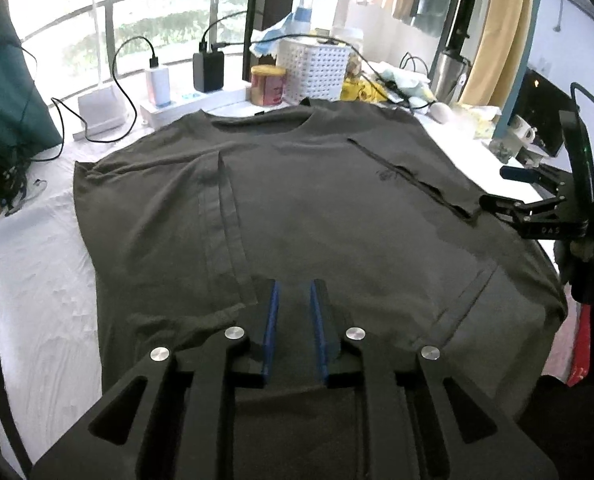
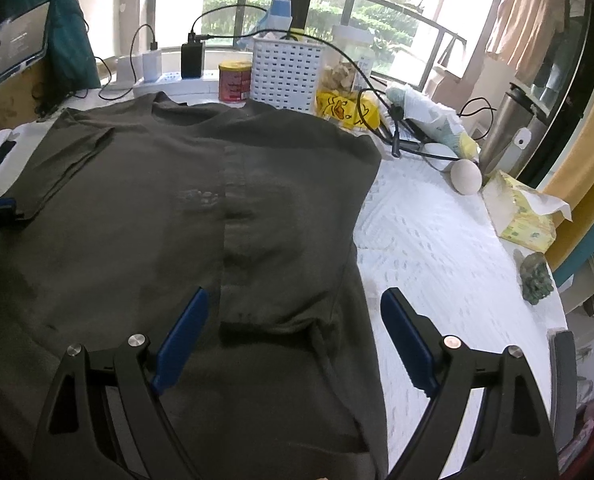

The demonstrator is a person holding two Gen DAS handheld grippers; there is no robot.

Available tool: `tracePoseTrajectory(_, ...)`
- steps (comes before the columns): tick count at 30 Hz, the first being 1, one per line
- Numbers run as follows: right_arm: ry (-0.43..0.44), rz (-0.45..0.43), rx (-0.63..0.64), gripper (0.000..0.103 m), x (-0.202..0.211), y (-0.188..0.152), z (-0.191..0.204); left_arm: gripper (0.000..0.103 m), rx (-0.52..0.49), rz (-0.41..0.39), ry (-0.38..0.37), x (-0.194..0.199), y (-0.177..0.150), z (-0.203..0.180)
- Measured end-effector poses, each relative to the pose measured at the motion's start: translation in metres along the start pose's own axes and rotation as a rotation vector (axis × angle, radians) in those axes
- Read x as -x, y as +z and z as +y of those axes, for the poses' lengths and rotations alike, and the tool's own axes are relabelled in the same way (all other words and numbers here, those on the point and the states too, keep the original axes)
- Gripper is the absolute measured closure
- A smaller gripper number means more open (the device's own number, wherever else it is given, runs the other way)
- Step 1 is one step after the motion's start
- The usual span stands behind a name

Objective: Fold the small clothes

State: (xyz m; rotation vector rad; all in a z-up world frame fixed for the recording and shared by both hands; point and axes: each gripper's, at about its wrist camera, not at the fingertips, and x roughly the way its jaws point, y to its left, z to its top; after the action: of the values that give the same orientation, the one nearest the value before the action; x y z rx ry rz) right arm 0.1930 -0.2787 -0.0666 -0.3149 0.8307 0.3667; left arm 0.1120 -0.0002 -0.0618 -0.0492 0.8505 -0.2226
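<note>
L gripper (image 1: 295,292): jaws narrow but parted, blue pads not pinching anything; cloth lies below the gap. R gripper (image 2: 295,300): jaws spread wide, nothing held, left pad over the cloth, right pad over bare white tablecloth (image 2: 437,240). Dark olive T-shirt (image 1: 317,200) lies flat under & ahead of both, both sleeves folded in, collar at far end. Beyond collar: red tin (image 1: 268,85), white basket (image 1: 315,69), chargers w/ cables. Tissue box (image 2: 525,216) ahead-right of R gripper.

Bright railed window (image 2: 337,12) behind cluttered table (image 2: 437,232)
</note>
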Motion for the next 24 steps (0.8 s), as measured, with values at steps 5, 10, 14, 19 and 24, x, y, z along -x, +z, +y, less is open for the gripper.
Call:
tracePoseTrajectory(5,-0.001,-0.023,-0.013,0.016,0.015,-0.009,0.001,0.084,0.011,-0.047,-0.008,0.018,-0.009,-0.005)
tracePoseTrajectory(10,-0.004,-0.032,-0.017,0.016,0.028,-0.022,0.004,0.084,0.025,-0.108,-0.03,0.033,-0.021,-0.017)
tracePoseTrajectory(14,-0.009,-0.034,-0.035,0.016,0.038,-0.037,0.001,0.084,0.032,-0.138,-0.046,0.037,-0.03,-0.027)
tracePoseTrajectory(19,0.006,-0.027,-0.073,0.016,0.044,-0.055,-0.008,0.084,0.034,-0.128,-0.038,0.038,-0.04,-0.036)
tracePoseTrajectory(24,0.053,-0.027,-0.132,0.016,0.044,-0.073,-0.019,0.084,0.065,-0.145,0.005,0.046,-0.049,-0.033)
